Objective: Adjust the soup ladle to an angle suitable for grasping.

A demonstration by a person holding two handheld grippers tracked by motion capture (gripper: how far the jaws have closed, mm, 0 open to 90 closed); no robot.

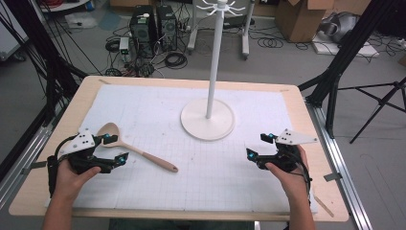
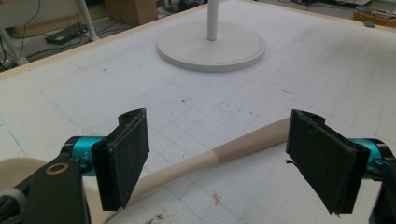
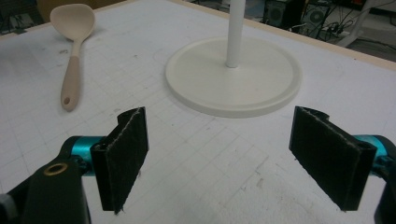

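The beige long-handled spoon (image 1: 134, 146) looks like matt, smooth plastic or silicone, with a paler bowl and a slightly pinker handle end. The white gridded mat (image 1: 201, 163) is a dull sheet, scuffed and speckled with small dark marks. Round it shows the pale wooden counter (image 1: 306, 124), smooth and satin at its edge. The white round-based stand (image 1: 208, 117) has a smooth, faintly glossy painted finish. The black left gripper (image 2: 217, 158) has rough, foam-like matt pads with frayed edges and shiny turquoise metal fittings; the black right gripper (image 3: 219, 158) looks the same.
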